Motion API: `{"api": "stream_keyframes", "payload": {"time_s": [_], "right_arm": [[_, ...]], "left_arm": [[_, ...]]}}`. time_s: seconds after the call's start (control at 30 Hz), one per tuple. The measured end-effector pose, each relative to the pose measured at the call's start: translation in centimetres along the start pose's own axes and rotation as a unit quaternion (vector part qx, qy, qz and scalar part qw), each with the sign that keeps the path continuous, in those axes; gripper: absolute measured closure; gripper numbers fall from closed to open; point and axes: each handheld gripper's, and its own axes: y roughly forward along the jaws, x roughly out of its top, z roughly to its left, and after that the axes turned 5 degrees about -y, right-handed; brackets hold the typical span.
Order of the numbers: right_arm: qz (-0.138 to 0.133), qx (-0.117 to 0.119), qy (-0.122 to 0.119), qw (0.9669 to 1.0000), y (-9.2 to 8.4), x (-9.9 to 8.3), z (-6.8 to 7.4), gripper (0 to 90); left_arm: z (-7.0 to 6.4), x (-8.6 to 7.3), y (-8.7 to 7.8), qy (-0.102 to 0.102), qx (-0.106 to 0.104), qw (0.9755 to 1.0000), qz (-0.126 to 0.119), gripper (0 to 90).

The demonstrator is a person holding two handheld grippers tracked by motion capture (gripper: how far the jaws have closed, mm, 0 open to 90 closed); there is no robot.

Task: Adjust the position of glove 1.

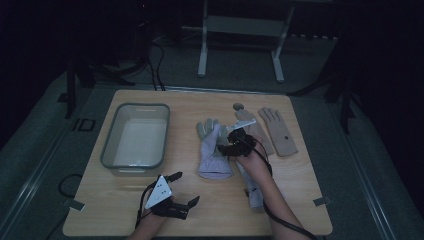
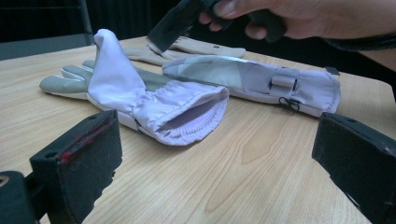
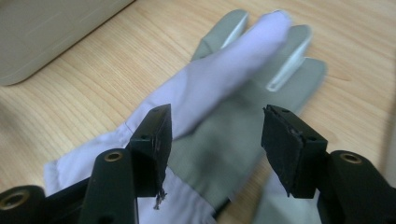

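Observation:
A lavender glove with a grey palm (image 1: pixel 214 152) lies flat mid-table, fingers pointing away, one lavender flap folded up over it (image 2: pixel 112 70). My right gripper (image 1: pixel 223 146) hovers over its right edge; in the right gripper view the jaws (image 3: pixel 215 149) stand open above the glove (image 3: pixel 233 84) with nothing pinched. A second lavender glove (image 1: pixel 254 192) lies under my right forearm, seen beyond the first as a long cuff (image 2: pixel 261 79). My left gripper (image 1: pixel 184 189) rests near the front edge, its jaws (image 2: pixel 215 172) wide open and empty, facing the first glove's cuff (image 2: pixel 187 121).
A grey rectangular bin (image 1: pixel 107 145) stands at the table's left, its wall (image 3: pixel 46 32) close to the glove. Two beige gloves (image 1: pixel 280 132) lie at the back right. A small grey disc (image 1: pixel 238 106) sits behind them. Bare wood (image 1: pixel 100 200) stretches along the front.

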Motion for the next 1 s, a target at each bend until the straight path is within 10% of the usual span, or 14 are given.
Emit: {"api": "stream_keyframes", "payload": {"time_s": [1.0], "right_arm": [[0.010, -0.027, 0.057, 0.9980, -7.4, -8.2, -3.6, 45.3]], "left_arm": [[0.0, 0.0, 0.0, 0.001, 0.002, 1.0000, 0.000, 1.9]]}}
